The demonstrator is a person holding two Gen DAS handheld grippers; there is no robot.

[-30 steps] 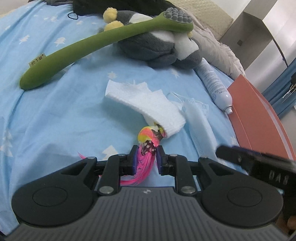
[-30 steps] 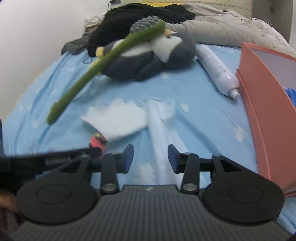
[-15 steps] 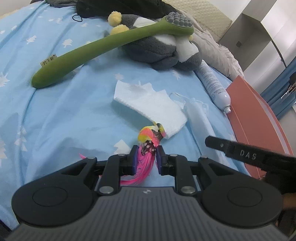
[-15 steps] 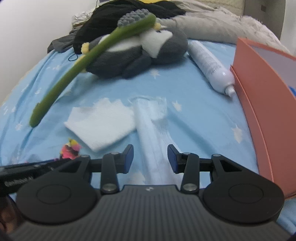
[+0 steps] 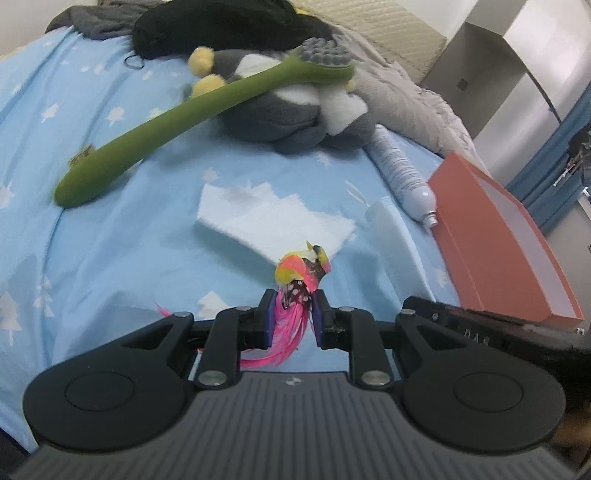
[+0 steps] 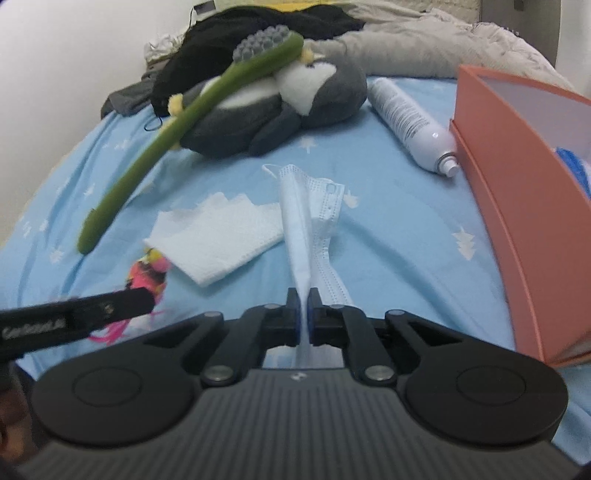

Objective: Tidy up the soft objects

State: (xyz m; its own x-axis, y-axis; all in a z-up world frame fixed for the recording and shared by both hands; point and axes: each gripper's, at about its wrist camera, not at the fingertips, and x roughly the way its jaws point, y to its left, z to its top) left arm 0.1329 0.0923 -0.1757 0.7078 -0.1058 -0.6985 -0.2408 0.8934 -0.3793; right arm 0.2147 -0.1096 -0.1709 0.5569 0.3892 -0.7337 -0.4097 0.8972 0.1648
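My left gripper (image 5: pixel 294 300) is shut on a pink and yellow feather toy (image 5: pixel 300 274), held above the blue bedsheet; the toy also shows in the right wrist view (image 6: pixel 147 275). My right gripper (image 6: pixel 303 297) is shut on the near end of a light blue face mask (image 6: pixel 308 206), whose far end still lies on the sheet. A white folded tissue (image 5: pixel 273 221) lies just beyond the toy, left of the mask (image 6: pixel 218 236). A grey penguin plush (image 6: pixel 280 107) lies farther back under a long green brush (image 5: pixel 192 122).
An orange box (image 6: pixel 517 206) stands open at the right, also in the left wrist view (image 5: pixel 495 243). A white spray bottle (image 6: pixel 410 125) lies beside it. Black and grey clothes (image 6: pixel 258 33) are piled at the back. The bed edge falls away at the left.
My right gripper has closed on the face mask and raised its near end. My left gripper has kept hold of the feather toy and drawn back a little from the tissue.
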